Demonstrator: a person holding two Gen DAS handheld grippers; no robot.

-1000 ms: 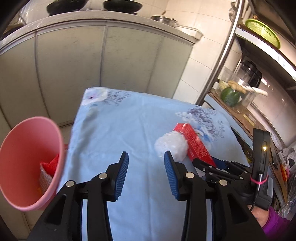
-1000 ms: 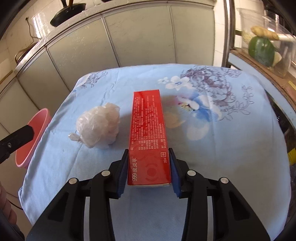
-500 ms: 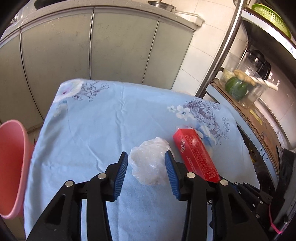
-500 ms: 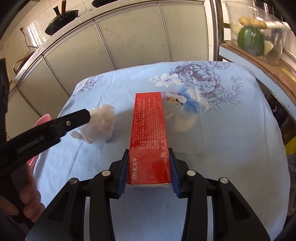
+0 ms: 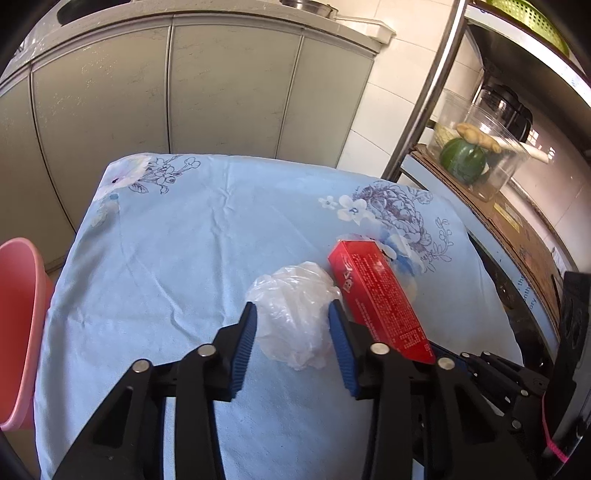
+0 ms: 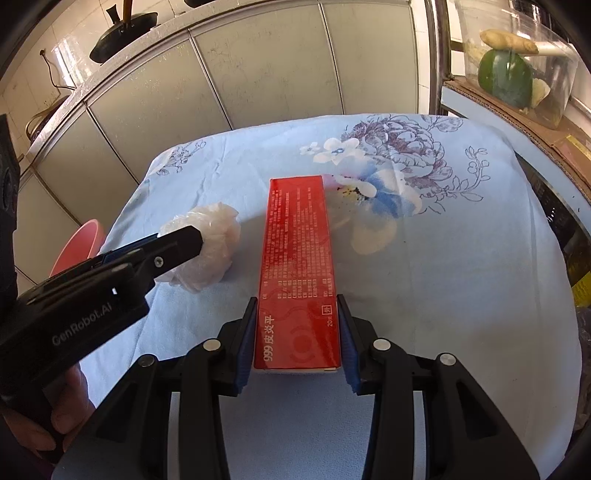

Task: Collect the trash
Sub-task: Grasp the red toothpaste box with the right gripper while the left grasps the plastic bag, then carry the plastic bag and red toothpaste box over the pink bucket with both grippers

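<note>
- Nearest to us, our right gripper [image 6: 297, 328] is clenched on the near end of a long red cardboard box with white print [image 6: 297, 273]; both blue pads lie flat against its sides, and the box stretches away from us along the cloth.
- Our left gripper [image 5: 291, 321] straddles a crumpled ball of clear plastic film [image 5: 295, 314]. Its jaws have just been closing, with the ball between them; both blue pads touch the film's edges, so we read it as grasping the ball, though lightly.
- From the right wrist view, one black finger of that left gripper covers the near side of the plastic ball [image 6: 210, 247], which sits just beside the red box, on its left.
- Both pieces of trash rest on a pale blue tablecloth printed with flowers [image 5: 177, 266].
- At the table's left edge stands a pink plastic bin [image 5: 18, 325]; we see only its rim and inner wall, so we cannot tell what is in it.
- Further off on the right, a clear plastic container [image 6: 517, 62] on a shelf holds a green squash-like vegetable, with a pale root lying on top of it.
- Behind the table runs a row of grey cabinet doors [image 5: 184, 92].
- On the counter above them sits a black pan [image 6: 123, 27].
</note>
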